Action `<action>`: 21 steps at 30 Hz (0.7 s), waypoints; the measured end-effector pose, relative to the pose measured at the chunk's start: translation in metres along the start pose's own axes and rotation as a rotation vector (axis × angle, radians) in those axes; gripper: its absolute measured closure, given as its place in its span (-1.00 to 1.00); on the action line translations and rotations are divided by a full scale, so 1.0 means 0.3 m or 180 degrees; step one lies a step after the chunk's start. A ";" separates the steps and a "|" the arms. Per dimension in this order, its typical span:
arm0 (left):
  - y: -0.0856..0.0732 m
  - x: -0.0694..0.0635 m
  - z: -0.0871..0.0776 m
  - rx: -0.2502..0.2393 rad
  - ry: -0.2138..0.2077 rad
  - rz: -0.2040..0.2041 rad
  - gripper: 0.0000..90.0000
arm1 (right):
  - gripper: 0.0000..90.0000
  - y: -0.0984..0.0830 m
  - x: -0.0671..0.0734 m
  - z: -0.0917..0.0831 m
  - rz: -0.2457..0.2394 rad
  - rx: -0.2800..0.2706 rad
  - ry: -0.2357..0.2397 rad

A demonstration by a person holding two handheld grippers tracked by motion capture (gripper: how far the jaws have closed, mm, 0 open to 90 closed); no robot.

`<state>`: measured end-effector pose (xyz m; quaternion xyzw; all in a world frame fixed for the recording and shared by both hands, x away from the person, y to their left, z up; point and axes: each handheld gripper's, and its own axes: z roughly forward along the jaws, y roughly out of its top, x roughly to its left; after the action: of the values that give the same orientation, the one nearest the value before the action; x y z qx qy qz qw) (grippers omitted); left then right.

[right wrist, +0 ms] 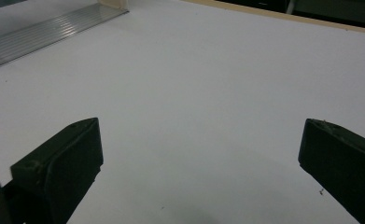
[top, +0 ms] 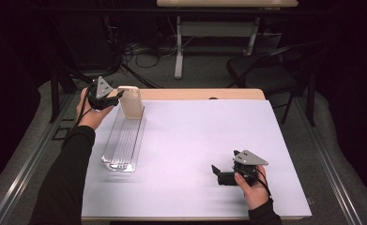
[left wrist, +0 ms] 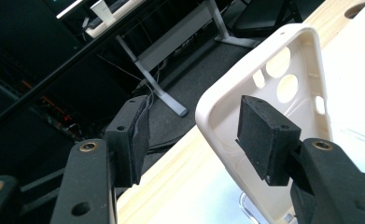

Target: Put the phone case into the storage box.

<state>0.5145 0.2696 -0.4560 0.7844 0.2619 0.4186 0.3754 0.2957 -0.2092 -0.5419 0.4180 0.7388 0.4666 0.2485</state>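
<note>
Left gripper [left wrist: 192,140] jaws spread, unpinched; phone case [left wrist: 264,88] edge between them, upright in clear rack [top: 123,140]. Withdraw sideways without tipping. Right gripper [right wrist: 199,163] jaws wide, empty.

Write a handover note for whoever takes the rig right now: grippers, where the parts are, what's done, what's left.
Left hand-held gripper: open, jaws astride the edge of the phone case, pads not pressing.
Right hand-held gripper: open, resting low over the white mat, nothing between its jaws.
Phone case stands upright in the far end of the clear slotted rack.
Done: case is in the rack.
Left: seemingly to grip or withdraw; can't tell which.
</note>
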 end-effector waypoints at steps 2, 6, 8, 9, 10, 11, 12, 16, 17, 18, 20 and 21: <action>0.002 0.001 -0.002 0.0009 0.0017 0.0009 -0.02 | -1.00 0.000 0.000 0.000 0.0002 -0.0001 0.0000; 0.002 0.001 -0.007 0.0034 0.0014 -0.0045 -0.02 | -1.00 0.000 0.000 -0.001 0.0001 0.0007 0.0002; 0.002 0.002 -0.008 0.0060 0.0010 -0.0090 -0.03 | -1.00 0.000 0.000 0.000 -0.0001 -0.0001 -0.0002; 0.002 0.002 -0.008 0.0069 0.0003 -0.0111 -0.04 | -1.00 0.000 0.001 0.000 -0.0003 -0.0001 0.0000; 0.001 0.002 -0.008 0.0078 -0.0010 -0.0136 -0.05 | -1.00 0.000 0.000 0.000 -0.0005 -0.0001 0.0002; 0.001 0.002 -0.008 0.0087 -0.0015 -0.0145 -0.06 | -1.00 0.000 0.000 0.001 -0.0007 -0.0001 -0.0001; 0.001 0.002 -0.008 0.0094 -0.0025 -0.0154 -0.07 | -1.00 -0.001 0.000 0.001 -0.0006 -0.0002 -0.0004; 0.004 -0.004 -0.007 0.0116 -0.0090 -0.0181 -0.12 | -1.00 -0.001 0.001 0.002 -0.0008 0.0003 -0.0005; 0.004 -0.005 -0.007 0.0122 -0.0110 -0.0192 -0.13 | -1.00 -0.001 0.001 0.002 -0.0007 0.0006 -0.0004; 0.005 -0.005 -0.007 0.0121 -0.0132 -0.0199 -0.13 | -1.00 -0.001 0.001 0.002 -0.0010 0.0009 -0.0004; 0.006 -0.007 -0.008 0.0104 -0.0185 -0.0236 -0.16 | -1.00 -0.001 0.002 0.002 -0.0013 0.0007 -0.0003; 0.007 -0.008 -0.009 0.0101 -0.0192 -0.0239 -0.16 | -1.00 -0.001 0.002 0.002 -0.0013 0.0008 -0.0005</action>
<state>0.5113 0.2677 -0.4544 0.7921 0.2863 0.3763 0.3861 0.2957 -0.2087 -0.5424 0.4172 0.7400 0.4649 0.2495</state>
